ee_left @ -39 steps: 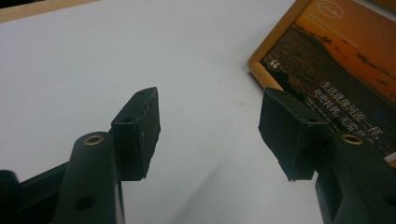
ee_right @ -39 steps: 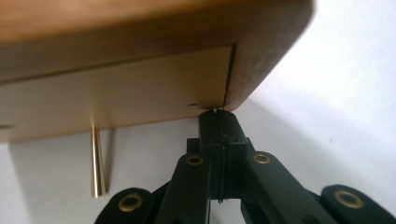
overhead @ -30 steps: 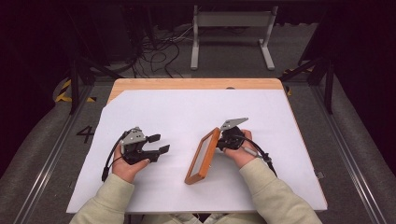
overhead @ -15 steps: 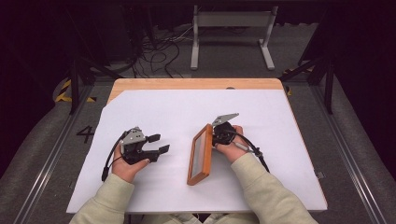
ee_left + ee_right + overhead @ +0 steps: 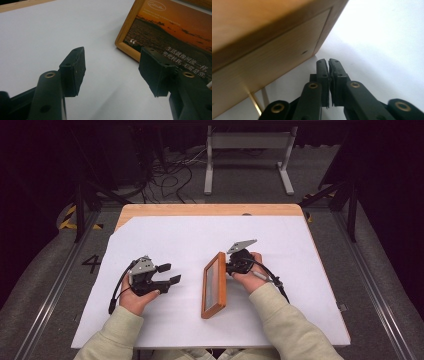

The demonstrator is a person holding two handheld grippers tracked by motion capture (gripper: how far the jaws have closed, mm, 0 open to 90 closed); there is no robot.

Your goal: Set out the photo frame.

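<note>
High view: we see a white sheet (image 5: 210, 245) covering a wooden table (image 5: 210, 210), with a wood-framed picture (image 5: 214, 285) near the centre, tilted up on its long left edge, glass side facing the left gripper (image 5: 167, 274). Right gripper (image 5: 231, 266) sits at the frame's 3 o'clock, behind its back panel.

Left gripper view: jaws released and wide apart, nothing between them. Picture frame (image 5: 172, 32) at 1 o'clock, sunset print with white text, near the far jaw but apart from it.

Right gripper view: jaws clenched together on nothing, tips just beside the frame's wooden back (image 5: 262, 57). A thin brass-coloured stand leg (image 5: 257, 105) shows low at 7 o'clock.

We judge the step to be propping or tipping the frame. To do it well, we would push low and slowly on the back, keeping the bottom edge from sliding on the sheet, left gripper ready to catch the glass side.

No containers on the table.
</note>
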